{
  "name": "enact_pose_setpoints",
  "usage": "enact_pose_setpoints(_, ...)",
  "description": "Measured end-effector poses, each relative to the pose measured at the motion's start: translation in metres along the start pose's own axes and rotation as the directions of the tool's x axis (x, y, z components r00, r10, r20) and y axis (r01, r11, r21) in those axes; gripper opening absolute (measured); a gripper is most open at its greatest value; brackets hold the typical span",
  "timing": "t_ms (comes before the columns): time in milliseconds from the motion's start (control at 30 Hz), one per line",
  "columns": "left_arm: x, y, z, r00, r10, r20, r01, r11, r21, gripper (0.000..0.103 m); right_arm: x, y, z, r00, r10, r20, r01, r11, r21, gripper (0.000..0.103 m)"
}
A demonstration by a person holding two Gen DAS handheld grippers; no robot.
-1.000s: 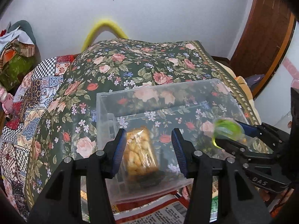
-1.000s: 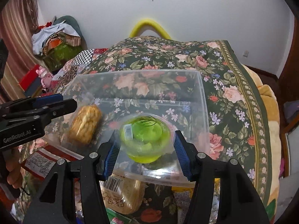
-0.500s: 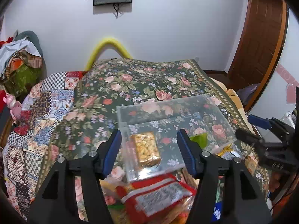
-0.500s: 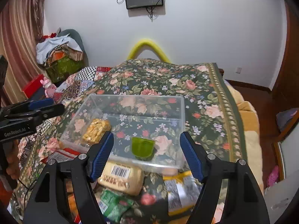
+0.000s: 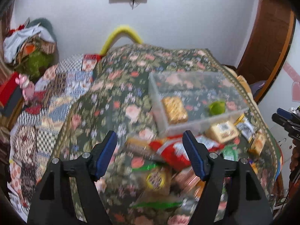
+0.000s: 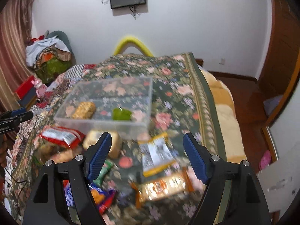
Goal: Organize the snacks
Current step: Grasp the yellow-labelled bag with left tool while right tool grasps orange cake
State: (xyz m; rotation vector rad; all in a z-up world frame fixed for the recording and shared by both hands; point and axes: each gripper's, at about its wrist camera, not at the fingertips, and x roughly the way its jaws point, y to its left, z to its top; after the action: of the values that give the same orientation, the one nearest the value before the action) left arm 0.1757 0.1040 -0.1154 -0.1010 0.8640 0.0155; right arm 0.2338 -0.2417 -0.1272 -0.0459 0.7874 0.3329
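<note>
Both tools, left (image 5: 149, 154) and right (image 6: 147, 156), had backed off empty, jaws opening, leaving two snacks in the clear bin (image 6: 105, 121); many packets (image 6: 157, 154) remained on the bed.

Soft, even indoor light with no hard shadows. Motion blur smears the bedspread (image 5: 116, 97) and snack packets (image 6: 157, 155) ahead of both grippers; fisheye bending darkens the corners.

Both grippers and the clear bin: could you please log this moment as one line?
left gripper: opening, empty | right gripper: opening, empty | clear bin: golden packet, green cup
</note>
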Motion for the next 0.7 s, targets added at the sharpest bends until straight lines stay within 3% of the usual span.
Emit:
enact_pose_setpoints(167,0.01,0.007,-0.025,0.999,0.019,-0.047,-0.02,1.0,-0.006,0.072,0.011,-0.013,-0.027,0.997,-0.02,-0.081,0.024,0.999,0.042,0.078)
enact_pose_setpoints(367,0.022,0.008,-0.05,0.995,-0.006,-0.1,0.005,1.0,-0.012,0.072,0.028,-0.023,-0.055,0.986,-0.009,-0.165,0.027,0.994,0.109,0.078)
enact_pose_setpoints(500,0.032,0.004,-0.066,0.991,-0.011,-0.136,0.01,1.0,-0.006,0.073,0.041,-0.025,-0.059,0.981,0.004,-0.194,0.024,0.99,0.141,0.078)
enact_pose_setpoints(700,0.044,0.007,-0.074,0.985,-0.044,-0.165,0.038,0.999,-0.038,0.083,0.058,-0.022,-0.055,0.981,0.018,-0.191,0.016,0.985,0.172,0.078)
